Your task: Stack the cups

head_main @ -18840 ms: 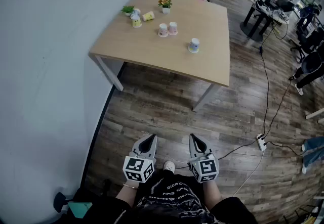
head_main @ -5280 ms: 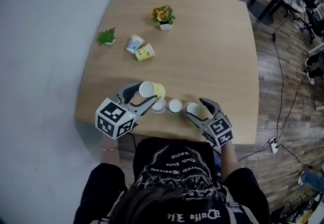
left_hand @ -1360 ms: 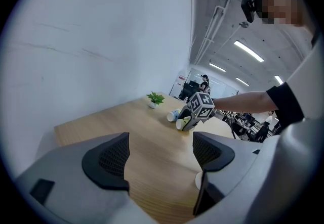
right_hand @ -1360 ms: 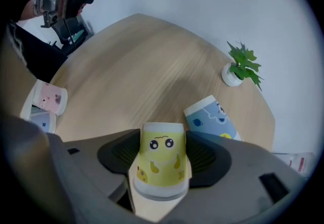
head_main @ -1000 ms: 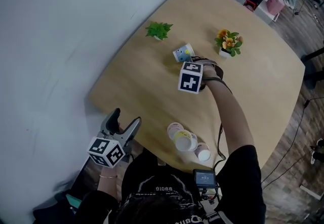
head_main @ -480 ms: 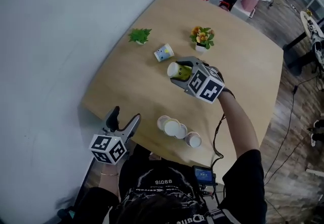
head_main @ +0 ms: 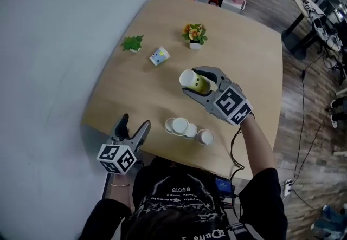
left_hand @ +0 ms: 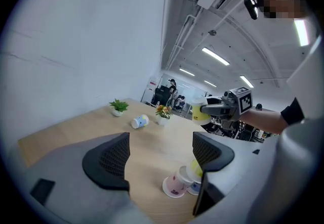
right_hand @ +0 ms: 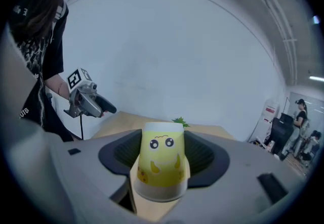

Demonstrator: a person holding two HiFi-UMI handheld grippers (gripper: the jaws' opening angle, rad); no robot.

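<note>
Yellow cup (right_hand: pixel 161 165): sitting between the right gripper's pads, its printed face looking into the right gripper view; hanging in the air over the middle of the table, well clear of the top.
Right gripper (head_main: pixel 191 81): clenching the yellow cup from both sides, with the arm reaching out over the table.
Left gripper (head_main: pixel 135 123): hanging released, jaws standing apart with nothing between them, beside the table's near left corner and pointing across the top.
Cup cluster (head_main: pixel 180 125): standing upside down just inside the near edge, the cups touching or almost touching; a pink one is showing nearest in the left gripper view, with a yellow one and a blue one just behind it.
Blue cup (head_main: pixel 159 56): lying on its side on the far half of the table, apart from the cluster.
Green plant (head_main: pixel 132 44): standing near the left edge, just beside the blue cup.
Flower pot (head_main: pixel 194 34): standing toward the far side, to the right of the blue cup.
Table (head_main: pixel 249 65): carrying all of these, its right half lying bare.
</note>
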